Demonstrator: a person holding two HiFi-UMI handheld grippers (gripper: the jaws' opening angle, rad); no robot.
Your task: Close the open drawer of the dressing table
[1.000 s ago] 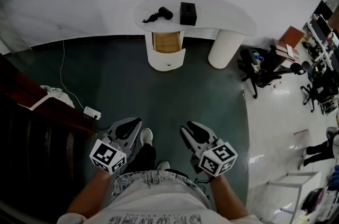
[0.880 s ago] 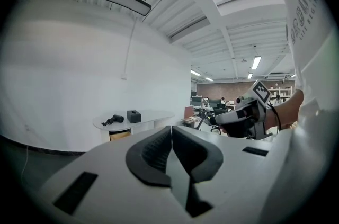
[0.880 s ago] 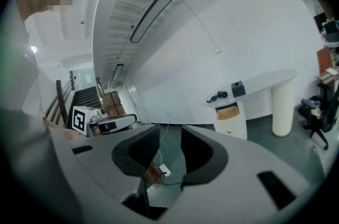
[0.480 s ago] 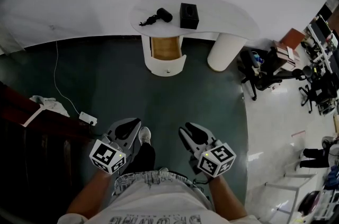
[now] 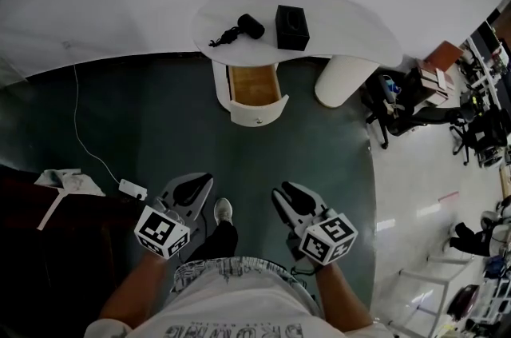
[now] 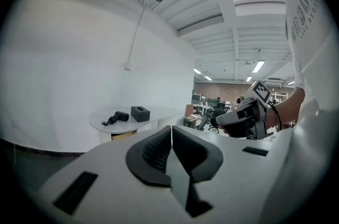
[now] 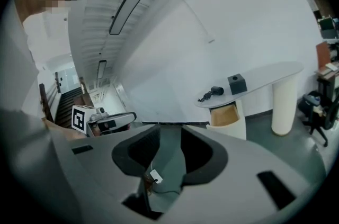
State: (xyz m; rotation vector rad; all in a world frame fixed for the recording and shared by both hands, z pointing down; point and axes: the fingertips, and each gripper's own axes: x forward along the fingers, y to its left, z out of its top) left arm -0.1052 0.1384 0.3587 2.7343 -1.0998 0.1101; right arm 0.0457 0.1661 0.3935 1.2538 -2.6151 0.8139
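Both grippers hang low in front of the person, well apart from the table (image 5: 343, 25). I'd say the step in hand is getting up to the drawer.

Left gripper (image 6: 171, 134): jaws pressed together, nothing in them. Good as a blunt pusher.

Drawer (image 5: 255, 85): it hangs under the left end of the tabletop, pulled out toward the person, and nothing shows inside.

Right gripper (image 7: 170, 135): jaws standing wide, only floor seen through the gap, nothing held.

To do it well, I'd judge:
- Walk in square to the drawer front (image 5: 257, 114), not from the side.
- Set one gripper flat on the middle of that front, near the small knob.
- Push straight back along the slide. An off-centre push on a curved face could slip off or rack the drawer.
- Go slow at the end so the light table does not shift.

Materials, left to right:
- Cable (image 5: 84, 141): thin and white, snaking over the dark green floor (image 5: 160, 121), which looks smooth with a slight sheen.
- Dryer (image 5: 249, 25): black, lying on the top.
- Box (image 5: 292, 27): black and square, slot on top, just beside the dryer.
- Tabletop: matte white and kidney-shaped with rounded edges.
- Drawer: tan wood inside, with a bowed white front.
- Leg (image 5: 342, 81): a fat white cylinder under the right end.
- Chairs (image 5: 399, 109): black office type, on glossy pale tile at far right.
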